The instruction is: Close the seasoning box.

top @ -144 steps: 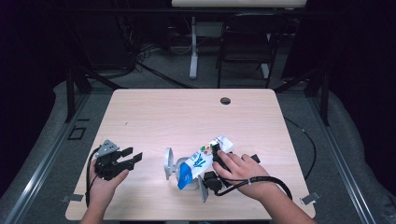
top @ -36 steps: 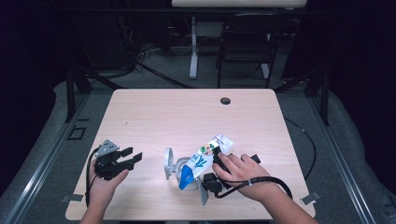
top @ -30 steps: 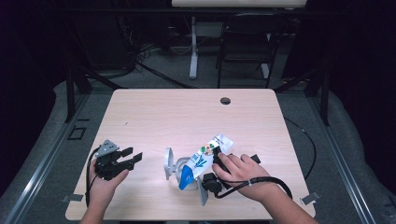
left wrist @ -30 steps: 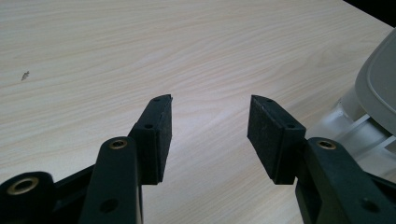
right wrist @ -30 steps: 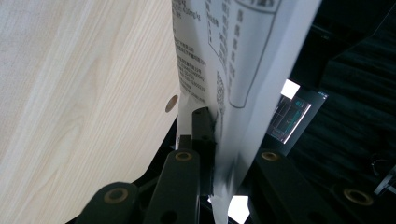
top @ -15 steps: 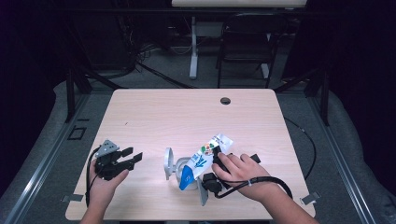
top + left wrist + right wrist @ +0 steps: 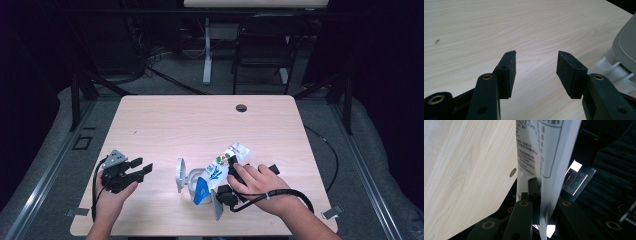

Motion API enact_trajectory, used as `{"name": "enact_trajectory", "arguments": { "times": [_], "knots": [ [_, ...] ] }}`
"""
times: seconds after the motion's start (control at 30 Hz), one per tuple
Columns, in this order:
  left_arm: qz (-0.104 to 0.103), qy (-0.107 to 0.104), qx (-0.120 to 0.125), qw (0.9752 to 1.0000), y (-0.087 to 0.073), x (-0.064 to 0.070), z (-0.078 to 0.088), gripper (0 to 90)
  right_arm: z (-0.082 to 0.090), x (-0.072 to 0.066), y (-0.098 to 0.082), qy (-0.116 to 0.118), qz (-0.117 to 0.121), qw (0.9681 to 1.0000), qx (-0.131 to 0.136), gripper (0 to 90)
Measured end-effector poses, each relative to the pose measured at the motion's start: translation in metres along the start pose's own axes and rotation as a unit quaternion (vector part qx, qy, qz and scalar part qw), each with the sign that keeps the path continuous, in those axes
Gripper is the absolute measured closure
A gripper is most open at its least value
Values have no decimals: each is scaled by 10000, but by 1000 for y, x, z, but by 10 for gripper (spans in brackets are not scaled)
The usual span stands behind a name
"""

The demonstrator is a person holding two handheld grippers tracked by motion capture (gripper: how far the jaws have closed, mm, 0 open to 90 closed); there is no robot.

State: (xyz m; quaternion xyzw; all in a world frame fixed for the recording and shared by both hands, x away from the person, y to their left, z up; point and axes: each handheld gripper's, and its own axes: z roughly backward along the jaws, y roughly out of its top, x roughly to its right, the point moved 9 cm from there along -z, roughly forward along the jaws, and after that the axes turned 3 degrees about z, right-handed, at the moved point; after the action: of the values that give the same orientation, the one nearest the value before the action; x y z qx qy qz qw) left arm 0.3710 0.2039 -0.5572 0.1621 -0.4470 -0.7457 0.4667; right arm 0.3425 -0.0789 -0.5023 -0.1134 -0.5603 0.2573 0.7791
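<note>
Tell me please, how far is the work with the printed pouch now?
Done: the right gripper has closed on the printed pouch, its jaws pinching the film. In hand: the pouch is held tilted, its blue end at the grey holder. Left: the left gripper rests open on the table, holding nothing. Where the pouch should go cannot be told.

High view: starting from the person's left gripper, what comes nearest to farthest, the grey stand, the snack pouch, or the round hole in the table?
From the left gripper:
1. Grey stand, just to its right.
2. Snack pouch, beyond the stand, in the right gripper.
3. Round hole, near the table's far edge.
</note>
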Motion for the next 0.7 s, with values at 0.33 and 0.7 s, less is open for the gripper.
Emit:
{"name": "enact_trajectory", "arguments": {
  "times": [0.33,0.7],
  "knots": [
    [22,-4,18,10000,0,0,0,505,2,3,-3,-53,67,9999,-86,870],
    [3,2,13,10000,1,0,0,505,2,4,-5,-89,130,9998,-96,870]
  ]
}}
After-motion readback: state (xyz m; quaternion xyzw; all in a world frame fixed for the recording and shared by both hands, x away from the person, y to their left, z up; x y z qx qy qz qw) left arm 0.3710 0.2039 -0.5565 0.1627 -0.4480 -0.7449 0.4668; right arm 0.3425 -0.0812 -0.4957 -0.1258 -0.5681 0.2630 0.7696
